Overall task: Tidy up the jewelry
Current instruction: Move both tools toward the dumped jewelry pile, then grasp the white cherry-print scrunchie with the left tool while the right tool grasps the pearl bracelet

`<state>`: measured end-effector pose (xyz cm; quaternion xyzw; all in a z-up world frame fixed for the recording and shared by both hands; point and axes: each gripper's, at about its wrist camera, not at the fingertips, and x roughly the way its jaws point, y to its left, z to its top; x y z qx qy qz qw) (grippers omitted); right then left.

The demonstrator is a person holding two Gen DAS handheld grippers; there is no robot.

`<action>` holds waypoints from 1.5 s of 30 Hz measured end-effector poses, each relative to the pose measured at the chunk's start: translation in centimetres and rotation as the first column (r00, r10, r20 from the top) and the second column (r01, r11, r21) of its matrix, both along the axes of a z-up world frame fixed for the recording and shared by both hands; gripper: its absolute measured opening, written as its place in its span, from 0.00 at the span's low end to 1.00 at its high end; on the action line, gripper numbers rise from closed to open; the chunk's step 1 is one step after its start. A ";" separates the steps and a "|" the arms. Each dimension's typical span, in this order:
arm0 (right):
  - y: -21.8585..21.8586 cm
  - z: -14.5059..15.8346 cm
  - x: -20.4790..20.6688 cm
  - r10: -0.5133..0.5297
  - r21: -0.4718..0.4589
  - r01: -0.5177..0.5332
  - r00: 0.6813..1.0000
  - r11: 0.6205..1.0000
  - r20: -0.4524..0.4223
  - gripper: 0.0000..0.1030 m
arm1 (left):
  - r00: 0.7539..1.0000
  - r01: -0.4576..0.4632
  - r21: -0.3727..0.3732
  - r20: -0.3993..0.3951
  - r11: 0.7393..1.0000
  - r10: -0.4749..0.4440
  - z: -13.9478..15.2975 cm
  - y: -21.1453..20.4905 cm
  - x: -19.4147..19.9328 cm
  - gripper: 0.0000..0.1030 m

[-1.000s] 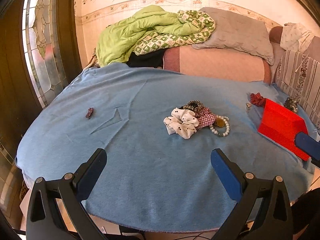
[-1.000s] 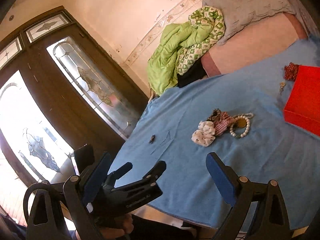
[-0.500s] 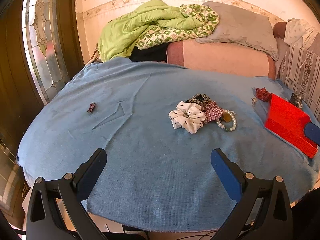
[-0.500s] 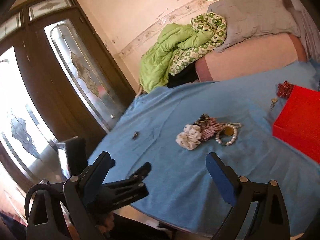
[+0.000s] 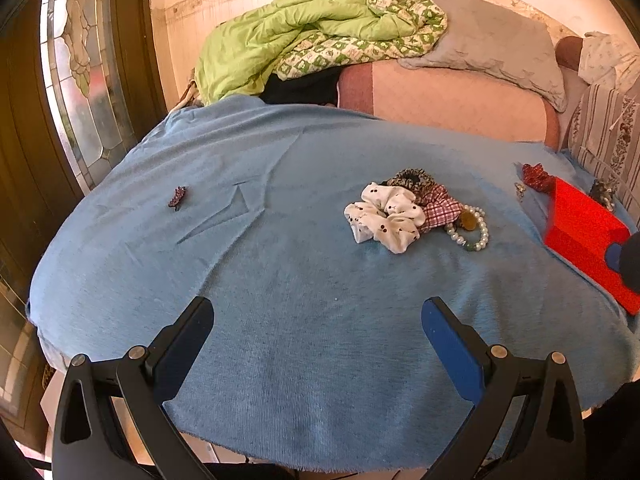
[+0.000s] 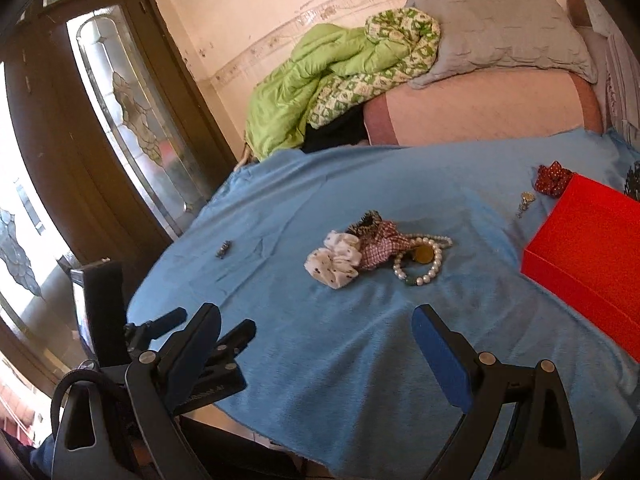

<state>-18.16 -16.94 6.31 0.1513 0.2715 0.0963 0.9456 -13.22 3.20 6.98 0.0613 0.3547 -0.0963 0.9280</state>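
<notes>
Pearl bracelet [image 5: 472,229] partly hidden under scrunchies [image 5: 386,216]. Red box [image 5: 584,236] cut off at frame edge. Left gripper [image 5: 316,316] and right gripper [image 6: 316,320] held released, empty.

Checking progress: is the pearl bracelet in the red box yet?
No, the pearl bracelet lies on the blue cloth, apart from the red box.

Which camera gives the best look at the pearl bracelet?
The right wrist view: there the pearl bracelet lies open toward the camera, its full loop of beads visible beside the plaid scrunchie. In the left wrist view the bracelet appears smaller and partly tucked behind the scrunchies.
</notes>
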 end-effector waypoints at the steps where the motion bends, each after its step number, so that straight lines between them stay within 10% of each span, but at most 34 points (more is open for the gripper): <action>1: 0.1 -0.2 0.3 0.004 -0.002 -0.004 1.000 1.000 -0.008 0.96 | 1.000 -0.002 0.000 -0.005 1.000 0.002 -0.2 0.0 0.2 1.00; 20: -4.3 -4.3 11.7 -0.114 -0.163 0.067 0.949 0.984 -0.295 0.95 | 0.989 0.021 -0.051 -0.147 0.998 -0.028 -2.8 0.1 8.9 1.00; 30: -7.2 -7.4 17.5 -0.159 -0.168 0.097 0.899 0.981 -0.408 0.68 | 0.981 0.047 -0.148 -0.177 0.988 -0.074 -2.6 -2.4 14.5 1.00; 36: -7.9 -8.9 19.0 -0.195 -0.199 0.117 0.879 0.973 -0.434 0.36 | 0.969 0.052 -0.191 -0.229 0.980 -0.096 -4.3 -4.4 17.0 1.00; 38: -7.9 -8.7 18.9 -0.204 -0.226 0.113 0.879 0.967 -0.431 0.14 | 0.962 0.064 -0.183 -0.251 0.981 -0.110 -5.2 -4.8 17.3 0.92; 43: -9.1 -7.0 17.4 -0.219 -0.192 0.156 0.904 0.969 -0.367 0.09 | 0.962 0.070 -0.143 -0.251 0.987 -0.104 -6.1 -4.8 17.1 0.29; 45: -9.6 -5.9 16.8 -0.213 -0.166 0.167 0.923 0.972 -0.322 0.09 | 0.959 0.074 -0.183 -0.257 0.980 -0.120 -6.0 -4.4 17.1 0.26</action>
